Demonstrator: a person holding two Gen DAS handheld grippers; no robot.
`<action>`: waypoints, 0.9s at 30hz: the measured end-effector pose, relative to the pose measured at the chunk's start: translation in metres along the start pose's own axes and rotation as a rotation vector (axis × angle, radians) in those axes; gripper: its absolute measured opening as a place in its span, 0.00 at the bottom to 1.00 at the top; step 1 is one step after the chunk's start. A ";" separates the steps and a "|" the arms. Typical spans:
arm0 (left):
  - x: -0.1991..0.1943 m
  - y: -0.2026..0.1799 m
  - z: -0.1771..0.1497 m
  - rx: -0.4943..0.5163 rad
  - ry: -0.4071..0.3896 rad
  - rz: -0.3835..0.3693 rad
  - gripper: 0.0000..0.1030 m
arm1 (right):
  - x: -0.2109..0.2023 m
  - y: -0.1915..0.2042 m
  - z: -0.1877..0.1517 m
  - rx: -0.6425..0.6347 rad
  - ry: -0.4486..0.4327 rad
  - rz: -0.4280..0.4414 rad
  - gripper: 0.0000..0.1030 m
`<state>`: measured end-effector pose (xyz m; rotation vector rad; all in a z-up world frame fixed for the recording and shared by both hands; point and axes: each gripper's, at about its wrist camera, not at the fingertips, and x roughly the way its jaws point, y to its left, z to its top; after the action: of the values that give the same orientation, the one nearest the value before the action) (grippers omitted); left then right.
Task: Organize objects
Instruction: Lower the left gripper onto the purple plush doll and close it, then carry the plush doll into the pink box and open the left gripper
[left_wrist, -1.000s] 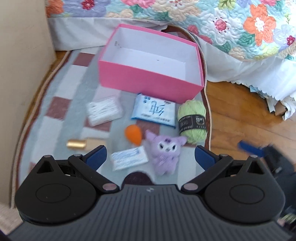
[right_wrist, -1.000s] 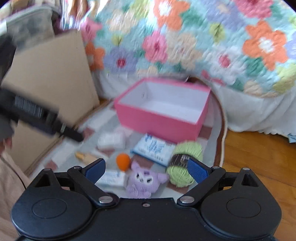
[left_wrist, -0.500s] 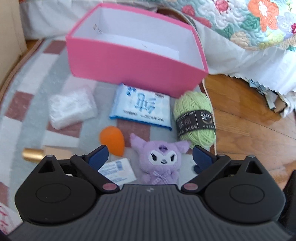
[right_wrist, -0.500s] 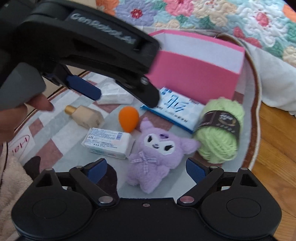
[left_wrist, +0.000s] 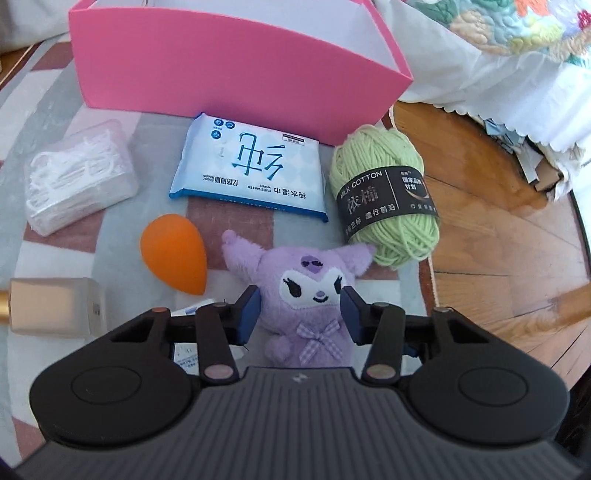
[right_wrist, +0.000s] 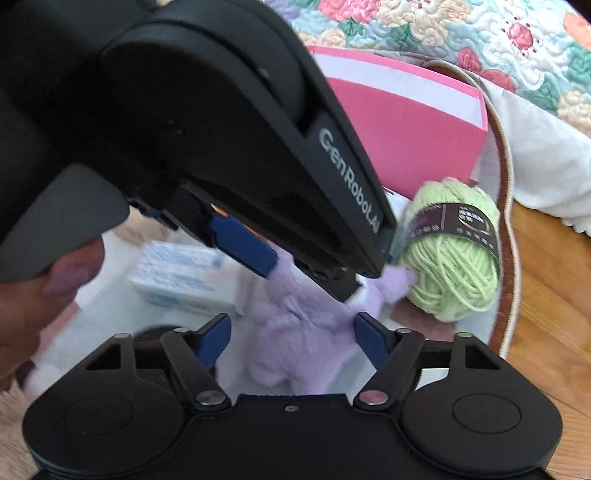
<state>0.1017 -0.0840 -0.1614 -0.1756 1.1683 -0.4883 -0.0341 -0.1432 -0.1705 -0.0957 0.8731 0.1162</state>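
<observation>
Only the left wrist view lays the whole spread out clearly. Nearest, the left gripper (left_wrist: 300, 312) has its blue pads on either side of the purple plush toy (left_wrist: 308, 295), level with the face; its jaws are closing, and the pads look to be just at the fur, though I cannot tell if they press yet. Left of the toy lies an orange egg-shaped sponge (left_wrist: 173, 254), and further left a beige bottle (left_wrist: 55, 307) on its side. Beyond them sit a clear box of floss picks (left_wrist: 79, 177), a blue wipes pack (left_wrist: 249, 168) printed "PURE WATER WIPES" under large Chinese characters, and a green yarn ball (left_wrist: 386, 199) whose black band reads "MILK COTTON". Farthest stands the pink box (left_wrist: 236, 74), open-topped, on the checked rug (left_wrist: 44, 103).

From the right wrist view most of that is hidden behind the left gripper's black body, marked "GenRobot.AI". What this view adds is a hand (right_wrist: 33, 295) gripping that tool's handle, and a white printed carton (right_wrist: 184, 277) beside the toy. The right gripper (right_wrist: 291, 338) straddles the toy's lower body, blurred here; its jaws are closing, fairly wide, pads apart from the fur. Behind, a floral quilt (right_wrist: 461, 33) hangs down.
</observation>
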 end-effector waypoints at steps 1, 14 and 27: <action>0.000 0.001 -0.001 0.000 0.000 -0.001 0.45 | 0.000 -0.003 -0.002 0.014 -0.001 0.006 0.71; 0.018 0.014 -0.010 -0.114 0.044 -0.063 0.59 | 0.010 -0.036 -0.003 0.168 0.029 0.117 0.54; -0.037 0.018 -0.018 -0.155 0.035 -0.162 0.47 | -0.031 -0.047 0.023 0.122 0.084 0.192 0.51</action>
<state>0.0792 -0.0490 -0.1443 -0.3993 1.2326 -0.5448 -0.0293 -0.1884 -0.1304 0.0984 0.9703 0.2390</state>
